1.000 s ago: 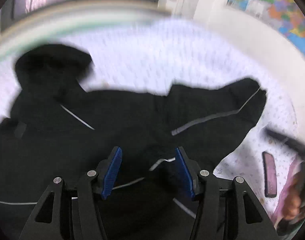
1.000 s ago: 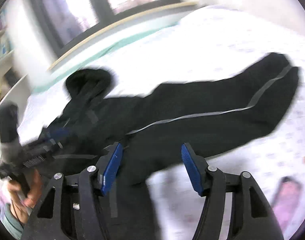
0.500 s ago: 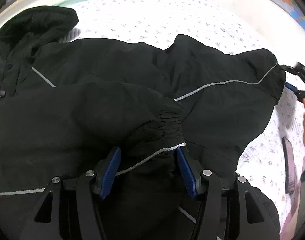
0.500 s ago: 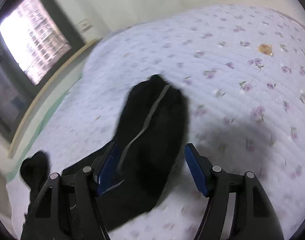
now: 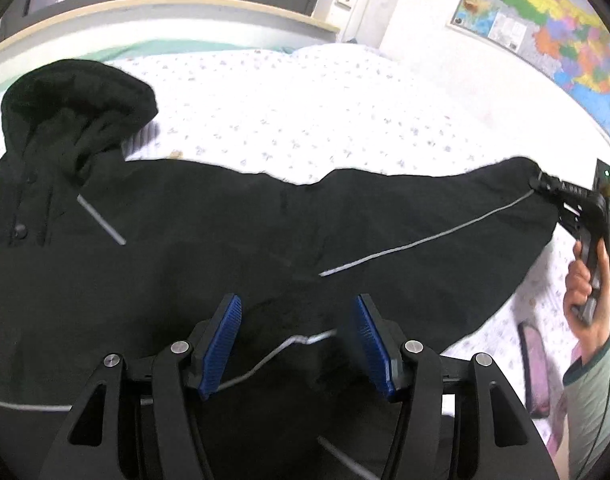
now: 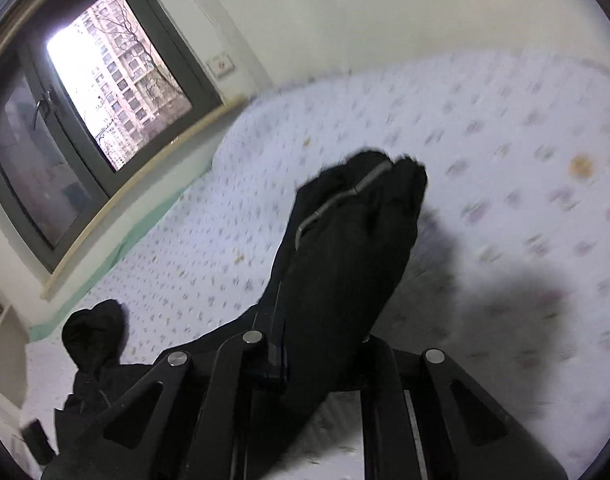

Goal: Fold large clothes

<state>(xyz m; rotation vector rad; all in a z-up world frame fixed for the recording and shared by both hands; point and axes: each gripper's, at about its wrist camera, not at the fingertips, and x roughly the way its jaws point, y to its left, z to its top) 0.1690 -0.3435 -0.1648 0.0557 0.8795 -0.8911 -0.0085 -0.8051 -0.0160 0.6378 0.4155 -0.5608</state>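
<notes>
A black hooded jacket (image 5: 225,240) with thin grey piping lies spread on the bed (image 5: 305,112), its hood (image 5: 77,108) at the far left. My left gripper (image 5: 299,324) hovers open over the jacket's near part. A gathered cuff with a grey stripe lies between and under its blue pads (image 5: 221,344). The right sleeve (image 5: 445,220) stretches out to the right. There my right gripper (image 5: 553,196) is shut on its end. In the right wrist view the sleeve cuff (image 6: 369,200) sticks out past the right gripper (image 6: 321,332), and the cloth hides the pads.
The bed has a white quilt with small flowers. A dark phone (image 5: 537,364) lies on it near the right edge, under the person's hand (image 5: 581,284). A window (image 6: 105,88) with a wooden sill runs behind the bed. A coloured map (image 5: 545,20) hangs on the wall.
My right gripper swung to the sleeve's end and closed on it, and the sleeve now lies pulled out straight. The left gripper drew back a little from the cuff.
</notes>
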